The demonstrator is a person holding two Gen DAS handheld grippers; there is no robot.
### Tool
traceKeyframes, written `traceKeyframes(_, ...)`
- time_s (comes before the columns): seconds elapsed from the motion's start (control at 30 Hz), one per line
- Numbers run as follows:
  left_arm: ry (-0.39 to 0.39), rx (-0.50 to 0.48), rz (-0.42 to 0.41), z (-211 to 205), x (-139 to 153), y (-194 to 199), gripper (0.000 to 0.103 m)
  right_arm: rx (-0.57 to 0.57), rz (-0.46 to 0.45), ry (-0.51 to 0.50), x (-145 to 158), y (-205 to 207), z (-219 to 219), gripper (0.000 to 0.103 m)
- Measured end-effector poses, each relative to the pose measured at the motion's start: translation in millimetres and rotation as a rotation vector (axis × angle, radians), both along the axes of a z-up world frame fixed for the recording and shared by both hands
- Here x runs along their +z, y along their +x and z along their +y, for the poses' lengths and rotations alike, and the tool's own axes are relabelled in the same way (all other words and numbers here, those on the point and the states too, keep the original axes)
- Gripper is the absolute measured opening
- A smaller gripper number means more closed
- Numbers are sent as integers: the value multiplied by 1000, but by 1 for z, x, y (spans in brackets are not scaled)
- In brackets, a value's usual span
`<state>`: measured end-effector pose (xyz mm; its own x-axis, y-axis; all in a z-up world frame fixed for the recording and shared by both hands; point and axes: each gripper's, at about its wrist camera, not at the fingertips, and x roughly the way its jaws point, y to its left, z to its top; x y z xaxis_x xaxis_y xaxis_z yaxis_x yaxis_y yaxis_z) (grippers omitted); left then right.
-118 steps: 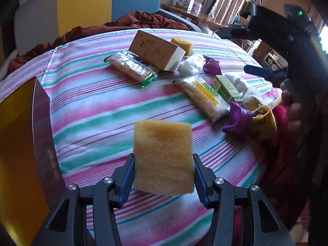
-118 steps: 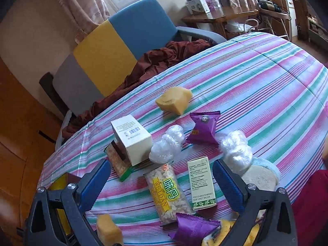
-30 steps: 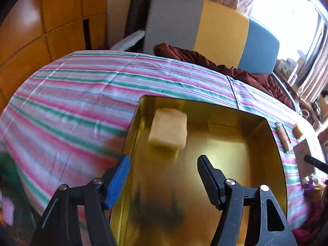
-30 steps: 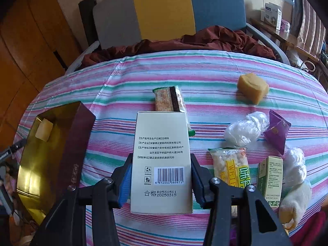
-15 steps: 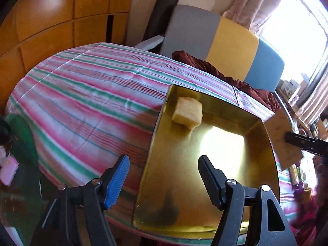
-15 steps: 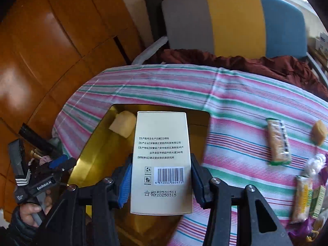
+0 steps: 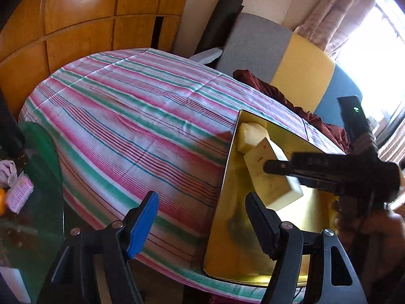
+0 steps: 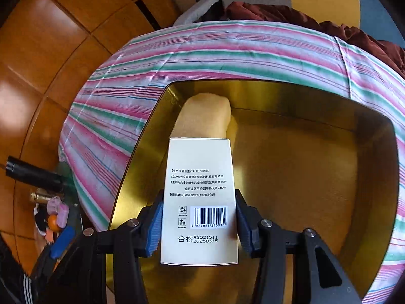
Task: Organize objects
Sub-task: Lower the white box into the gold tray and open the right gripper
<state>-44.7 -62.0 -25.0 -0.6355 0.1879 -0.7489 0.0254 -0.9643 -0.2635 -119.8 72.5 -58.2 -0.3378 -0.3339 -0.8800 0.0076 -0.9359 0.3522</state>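
My right gripper point(image 8: 198, 224) is shut on a cream carton with a barcode point(image 8: 200, 197) and holds it low inside the gold tin box point(image 8: 303, 177), its far end by the yellow sponge point(image 8: 205, 116) in the box's far left corner. The left wrist view shows the same carton point(image 7: 270, 174), sponge point(image 7: 250, 133) and box point(image 7: 227, 177), with the right gripper point(image 7: 281, 168) reaching in from the right. My left gripper point(image 7: 202, 223) is open and empty, above the box's near left edge and the striped cloth.
The round table has a pink, green and white striped cloth point(image 7: 131, 116). A grey, yellow and blue chair point(image 7: 283, 58) with a maroon cloth point(image 7: 263, 86) stands behind it. A glass side table point(image 7: 30, 202) with small items is at the lower left. Wood panels point(image 7: 76, 12) line the wall.
My right gripper has carried the carton down into the gold box, next to the sponge. My left gripper has drawn back to the left, away from the box, still open.
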Motion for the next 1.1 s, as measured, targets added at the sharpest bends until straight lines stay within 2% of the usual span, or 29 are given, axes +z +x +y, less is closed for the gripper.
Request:
traceKeyframes(0.1,-1,6,1,-2,0,0,72,-35,-48,-64,-9,-10,-6,54)
traceKeyframes(0.27,-5,7,-2,-1,-1,0,72,-34,-90,-236,-18,-11,-4,68)
traceKeyframes(0.43,-24,-2,9,4,0,2,72,-27,-58,-270,-9,1,8,70)
traceKeyframes(0.63,-61,-15,46,15,7,10,78,-11,31,-152,6,26,24,71)
traceKeyframes(0.73,-88,-25,71,22,12,15,81,0,87,-73,15,40,32,78)
traceKeyframes(0.9,-108,-50,83,32,16,19,81,27,160,27,25,59,42,80)
traceKeyframes(1.1,-133,-97,91,51,18,25,81,6,217,92,31,86,67,83)
